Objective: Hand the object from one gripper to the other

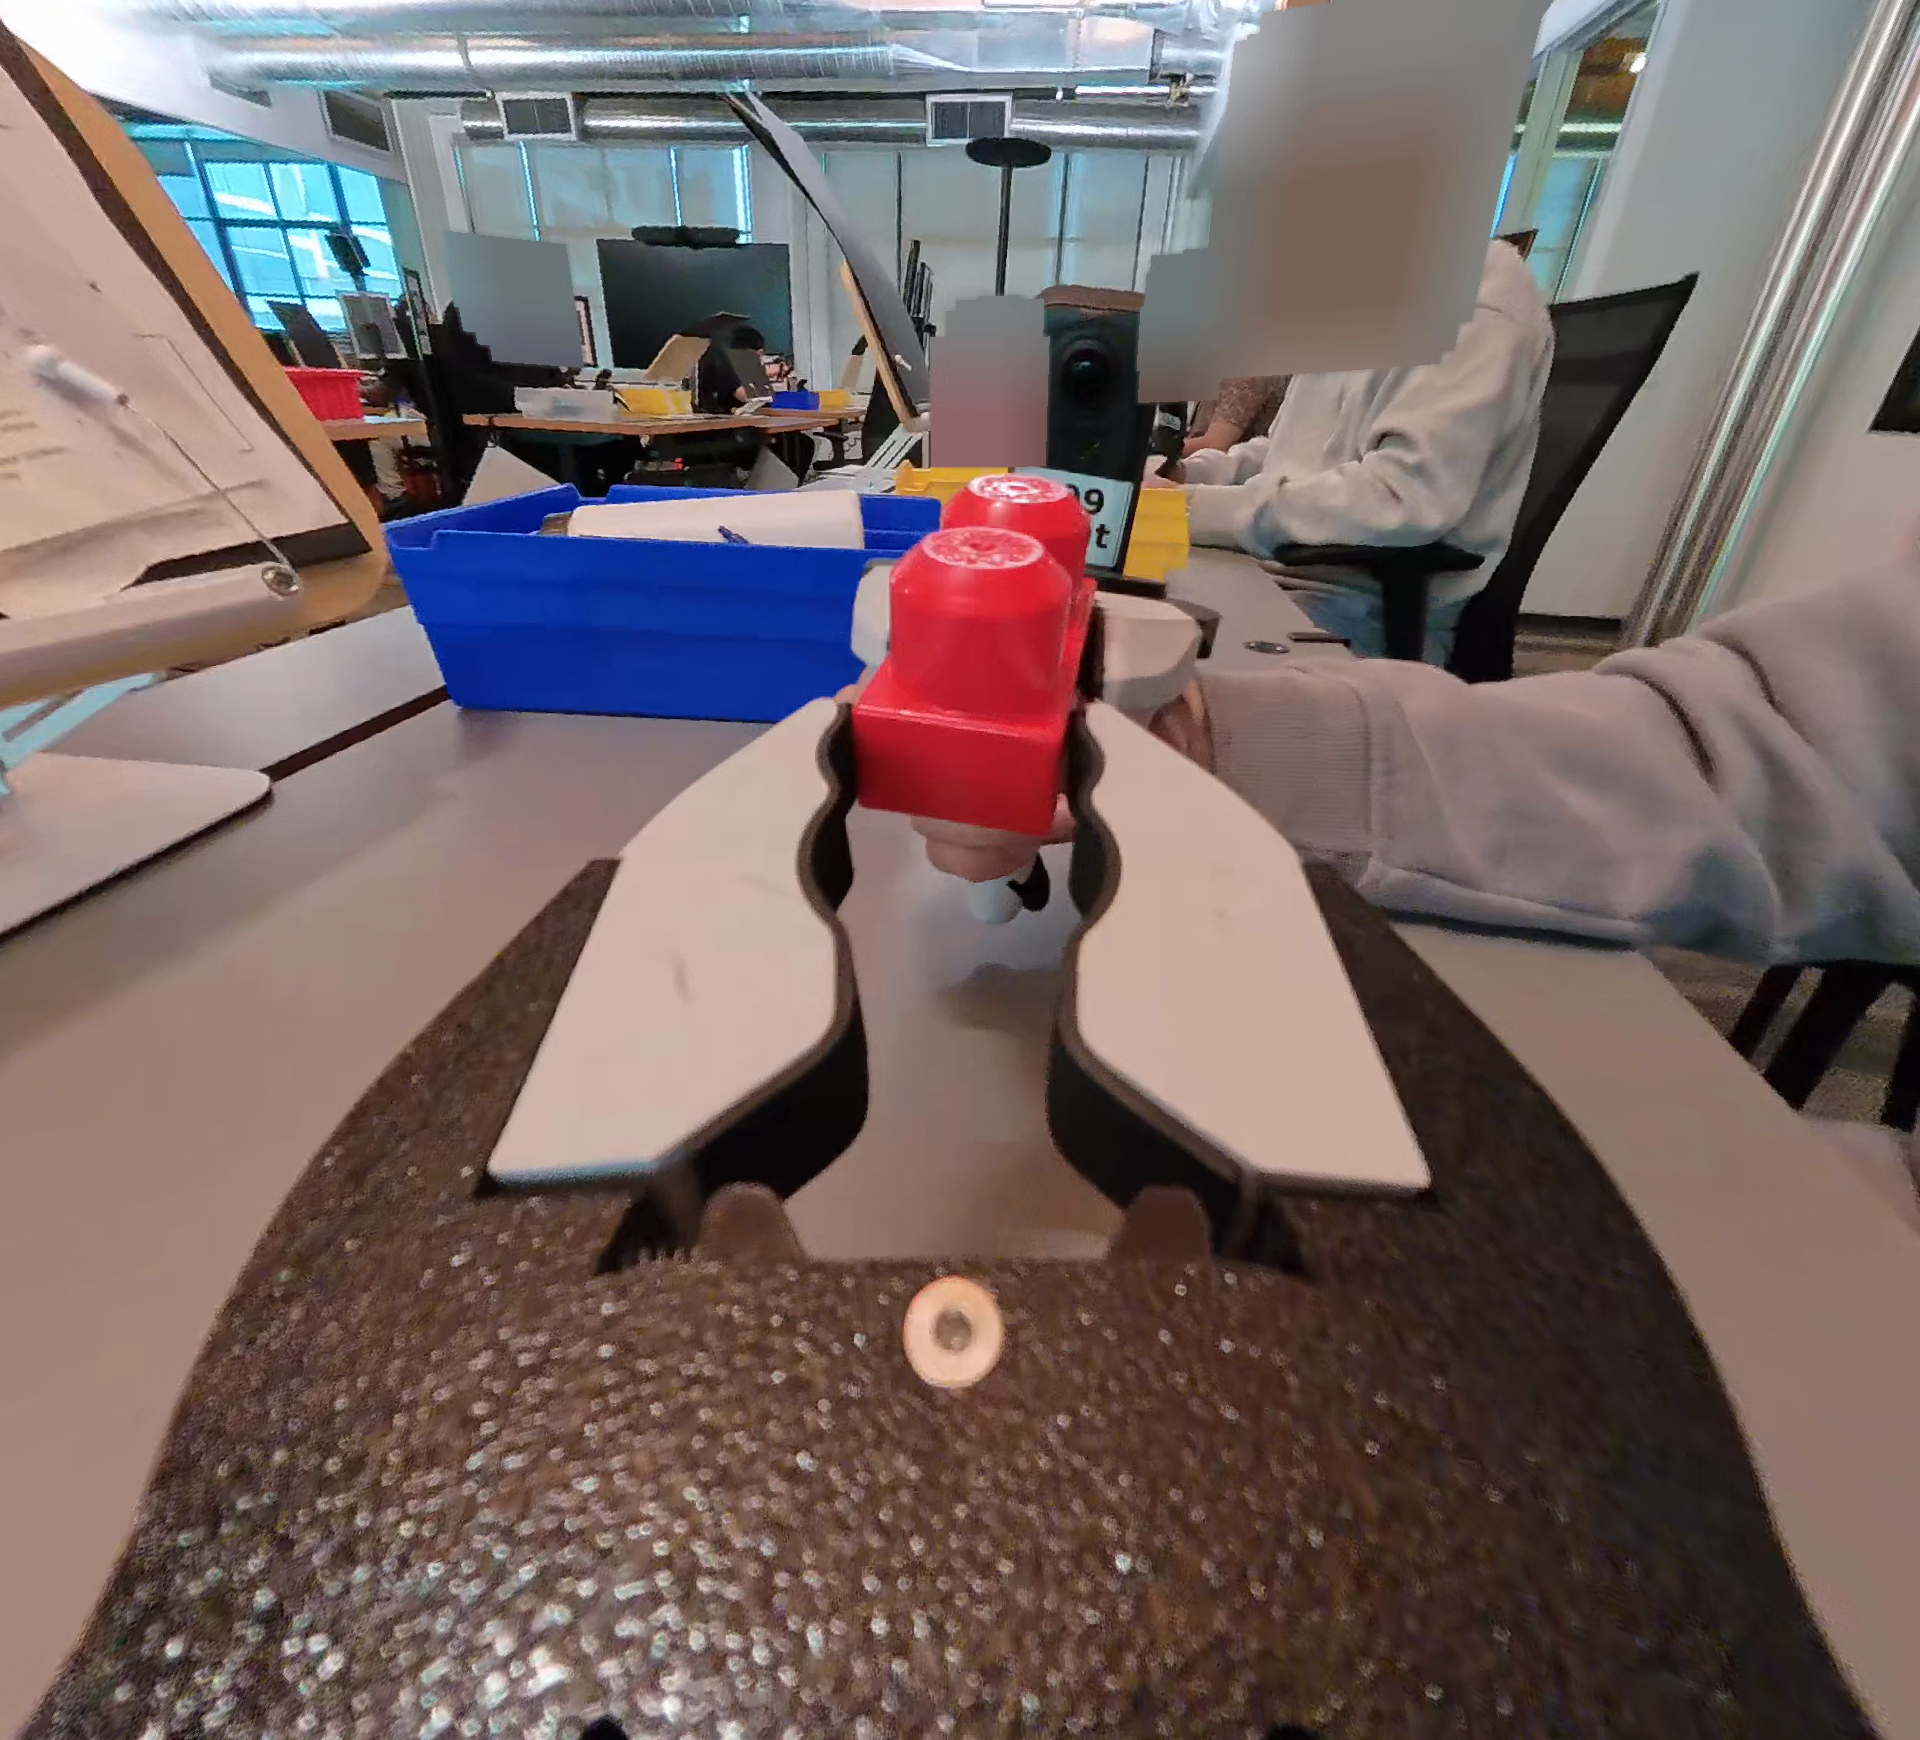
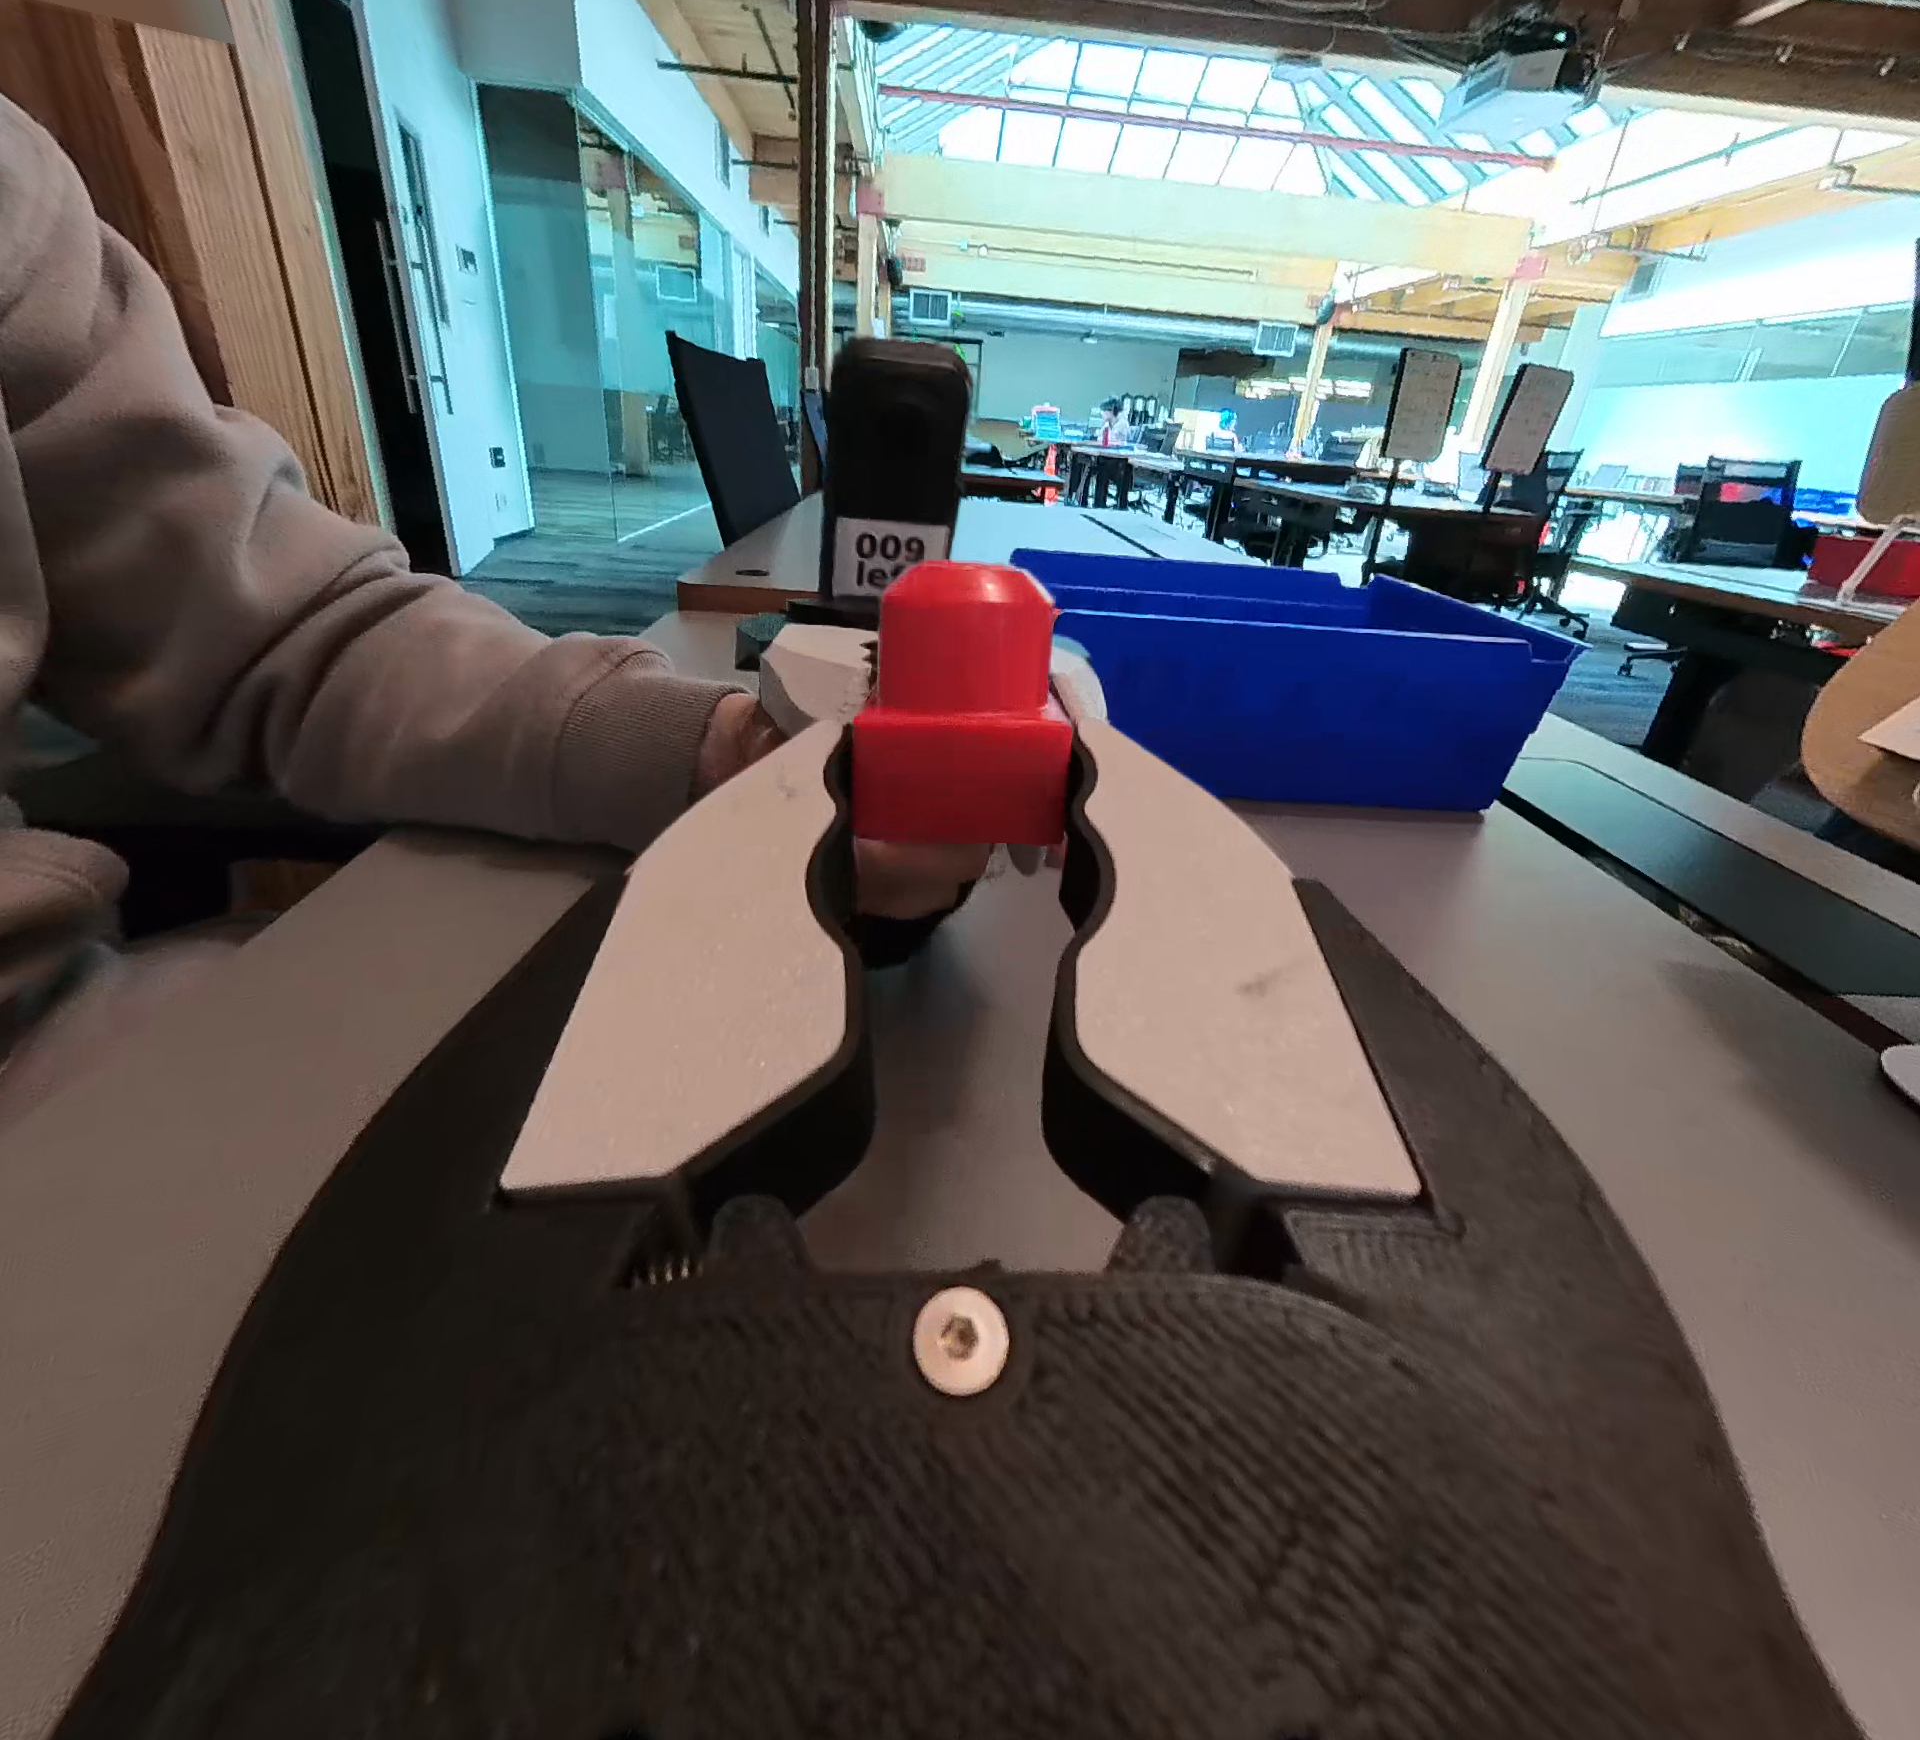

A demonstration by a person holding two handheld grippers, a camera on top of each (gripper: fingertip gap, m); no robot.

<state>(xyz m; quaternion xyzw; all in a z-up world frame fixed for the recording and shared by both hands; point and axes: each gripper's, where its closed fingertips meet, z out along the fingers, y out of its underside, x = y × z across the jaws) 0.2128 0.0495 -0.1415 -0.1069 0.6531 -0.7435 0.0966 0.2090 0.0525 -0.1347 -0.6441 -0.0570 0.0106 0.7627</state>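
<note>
Your left gripper (image 1: 961, 760) and right gripper (image 2: 961, 781) both clamp the glossy red two-stud block (image 1: 971, 693) (underside hidden); blue bin (image 2: 1299, 703) at 2 o'clock.

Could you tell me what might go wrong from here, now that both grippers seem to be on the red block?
1. Both the left gripper and the right gripper clamp the red block at its base; pulling apart before one opens could twist it loose.
2. If both open, it would probably drop onto the grey table.
</note>
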